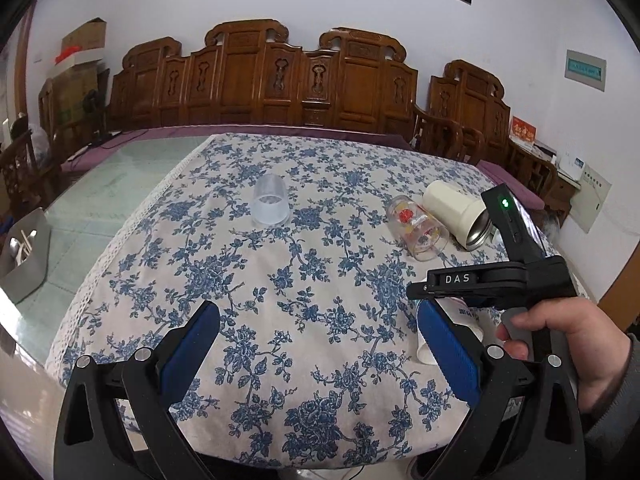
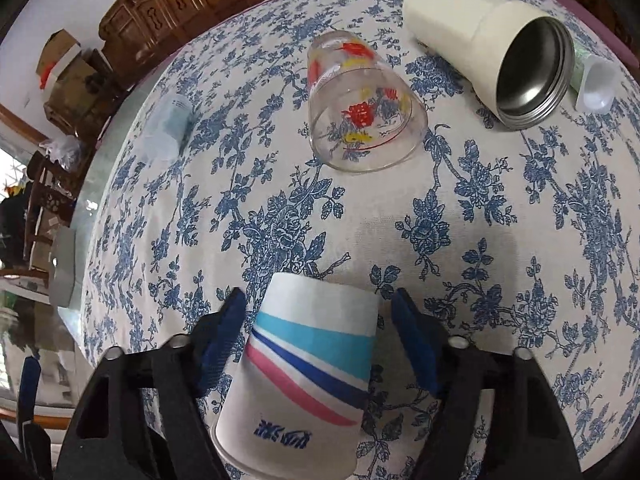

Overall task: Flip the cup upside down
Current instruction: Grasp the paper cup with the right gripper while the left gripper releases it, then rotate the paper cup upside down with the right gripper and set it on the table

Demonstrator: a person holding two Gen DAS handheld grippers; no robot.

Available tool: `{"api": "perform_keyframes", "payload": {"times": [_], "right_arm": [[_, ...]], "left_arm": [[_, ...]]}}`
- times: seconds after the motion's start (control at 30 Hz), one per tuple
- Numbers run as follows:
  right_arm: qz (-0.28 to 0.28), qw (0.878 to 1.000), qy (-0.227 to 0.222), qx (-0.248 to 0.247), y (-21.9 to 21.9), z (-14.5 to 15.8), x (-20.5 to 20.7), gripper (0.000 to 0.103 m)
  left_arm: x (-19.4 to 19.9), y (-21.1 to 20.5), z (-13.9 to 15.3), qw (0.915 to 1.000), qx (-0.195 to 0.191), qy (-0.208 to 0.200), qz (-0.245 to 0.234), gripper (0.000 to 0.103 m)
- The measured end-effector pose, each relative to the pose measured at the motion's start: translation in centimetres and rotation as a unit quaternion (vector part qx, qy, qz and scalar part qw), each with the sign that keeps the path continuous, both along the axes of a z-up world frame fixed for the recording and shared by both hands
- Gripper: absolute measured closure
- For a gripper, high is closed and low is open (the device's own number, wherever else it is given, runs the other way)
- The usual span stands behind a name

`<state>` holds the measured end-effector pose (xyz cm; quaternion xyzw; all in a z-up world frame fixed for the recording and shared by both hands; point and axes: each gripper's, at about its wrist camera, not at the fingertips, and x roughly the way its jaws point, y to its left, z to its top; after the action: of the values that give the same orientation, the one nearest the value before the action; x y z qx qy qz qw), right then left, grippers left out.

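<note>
A white paper cup with teal, blue and pink stripes stands upside down on the floral tablecloth, between the blue pads of my right gripper. The jaws are open and stand clear of the cup on both sides. A sliver of the cup shows in the left wrist view behind the right gripper's body. My left gripper is open and empty, low over the near part of the cloth.
A frosted plastic cup stands upside down mid-table. A printed glass and a cream steel mug lie on their sides. A small white cup lies beyond the mug. Carved wooden chairs line the far side.
</note>
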<state>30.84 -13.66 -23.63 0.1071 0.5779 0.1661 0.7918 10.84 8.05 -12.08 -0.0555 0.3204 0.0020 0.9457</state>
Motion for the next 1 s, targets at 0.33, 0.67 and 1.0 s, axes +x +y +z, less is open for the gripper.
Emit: {"api": "perform_keyframes", "payload": {"times": [0.33, 0.67, 1.0], "right_arm": [[0.029, 0.991, -0.133, -0.017, 0.1, 3.5, -1.4, 0.04], [0.083, 0.959, -0.254, -0.099, 0.8, 5.3, -3.8, 0.044], [0.094, 0.957, -0.253, -0.104, 0.5, 4.5, -6.2, 0.044]], "left_arm": [[-0.1, 0.1, 0.3, 1.0, -0.003, -0.003, 0.0, 0.008], [-0.2, -0.1, 0.6, 1.0, 0.001, -0.005, -0.002, 0.008], [-0.2, -0.2, 0.8, 0.9999, 0.005, -0.008, -0.002, 0.008]]}}
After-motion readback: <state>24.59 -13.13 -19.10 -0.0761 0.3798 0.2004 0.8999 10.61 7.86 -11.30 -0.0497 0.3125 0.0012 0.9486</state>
